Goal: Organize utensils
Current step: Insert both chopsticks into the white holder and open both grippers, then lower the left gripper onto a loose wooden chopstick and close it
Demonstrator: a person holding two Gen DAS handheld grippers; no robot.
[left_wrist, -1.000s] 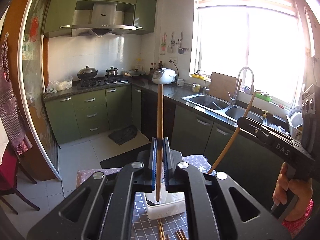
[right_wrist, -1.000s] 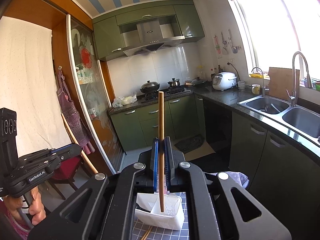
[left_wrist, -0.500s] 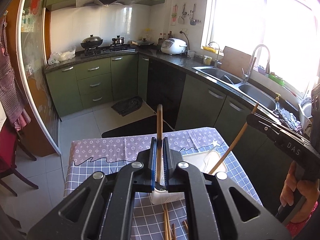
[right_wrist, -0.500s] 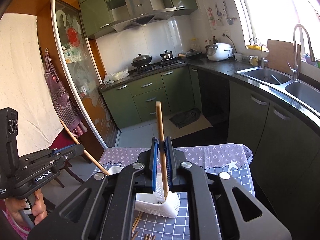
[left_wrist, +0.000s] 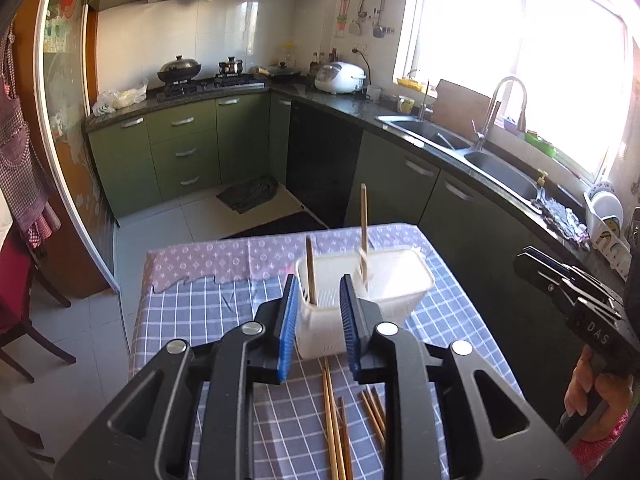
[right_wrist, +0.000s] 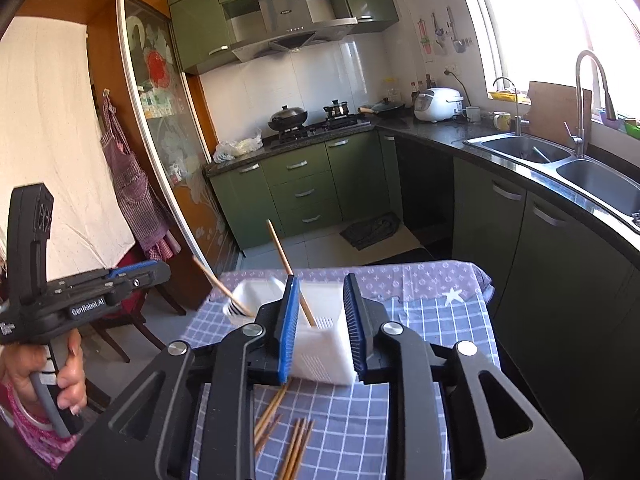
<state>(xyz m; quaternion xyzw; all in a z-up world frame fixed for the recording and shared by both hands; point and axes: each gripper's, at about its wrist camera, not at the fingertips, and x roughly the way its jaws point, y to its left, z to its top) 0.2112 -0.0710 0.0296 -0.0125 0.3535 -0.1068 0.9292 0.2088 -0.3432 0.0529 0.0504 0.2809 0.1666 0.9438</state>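
A white plastic utensil holder (left_wrist: 384, 280) (right_wrist: 320, 344) stands on the checked tablecloth. Two wooden chopsticks stand in it: one (left_wrist: 310, 272) near the left side, one (left_wrist: 364, 224) leaning further right; in the right wrist view they show as one (right_wrist: 286, 268) in the near compartment and one (right_wrist: 220, 286) at the left. My left gripper (left_wrist: 318, 320) is open and empty just above the holder. My right gripper (right_wrist: 322, 324) is open and empty over the holder too. Several loose chopsticks (left_wrist: 336, 420) (right_wrist: 296, 444) lie on the cloth in front.
The table (left_wrist: 192, 312) has a grey-blue checked cloth with a purple patterned cloth (left_wrist: 224, 260) at its far end. Green kitchen cabinets (left_wrist: 180, 152), a stove and a sink (left_wrist: 440, 136) lie beyond. A red chair (left_wrist: 20, 312) stands at the left.
Both grippers lowered toward the holder, opened and let go of their chopsticks, which now stand in the holder.
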